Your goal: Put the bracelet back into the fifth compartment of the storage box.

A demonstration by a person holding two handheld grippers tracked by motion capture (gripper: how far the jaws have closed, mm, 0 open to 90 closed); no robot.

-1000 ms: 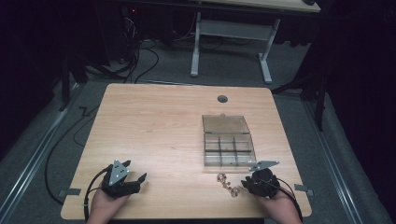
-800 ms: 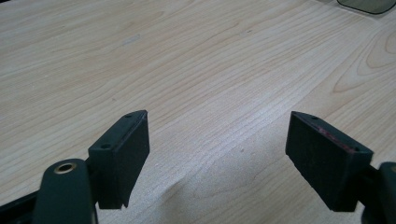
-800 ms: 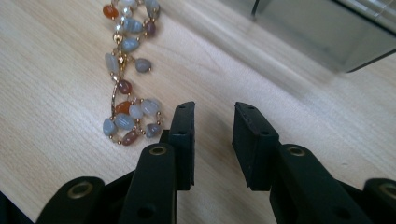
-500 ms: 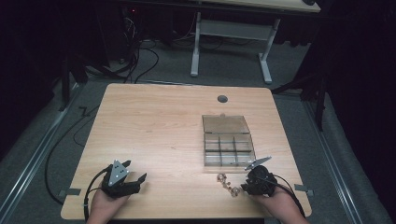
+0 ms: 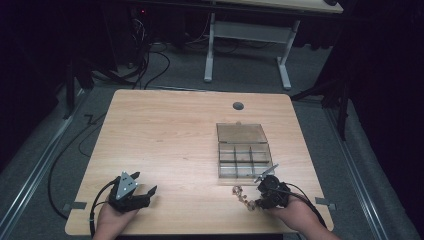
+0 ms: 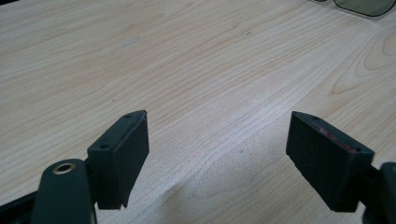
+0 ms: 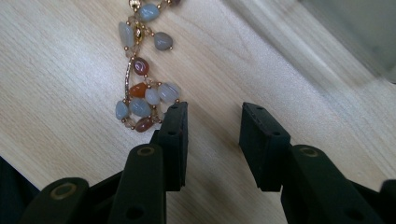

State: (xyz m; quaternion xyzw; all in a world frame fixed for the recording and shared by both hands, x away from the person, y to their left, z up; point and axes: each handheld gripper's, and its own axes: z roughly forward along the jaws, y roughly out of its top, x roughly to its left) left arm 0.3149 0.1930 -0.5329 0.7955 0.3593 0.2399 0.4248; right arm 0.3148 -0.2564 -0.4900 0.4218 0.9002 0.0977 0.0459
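1. Beads on a gilt chain, a bracelet [image 7: 142, 91] of grey, blue and amber stones, are seen on the table [image 5: 170, 135] near its front edge, just in front of the compartment box [image 5: 244, 159] and toward the person's right.
2. The right gripper [image 7: 212, 140] is held low over the wood just beside the bracelet; its jaws are parted with a moderate gap, and nothing but bare table is seen between them.
3. In the right gripper view, the bracelet is placed to the left of the jaws: its nearest cluster of stones is touching, or all but touching, the outer face of the left jaw, and the strand is stretched away up and ahead, so its long axis is roughly in line with the jaws rather than across them.
4. A sideways shift toward that cluster is judged to be what a grasp would call for, since the gap is at present set beside the beads, not around them.
5. The left gripper [image 6: 217, 154] is rested well apart, near the table's front left corner, with its jaws spread wide over empty wood.
6. The right hand [image 5: 292, 212] is clearly the nearer one to the bracelet; the box's clear lid is seen lying open behind the compartments.
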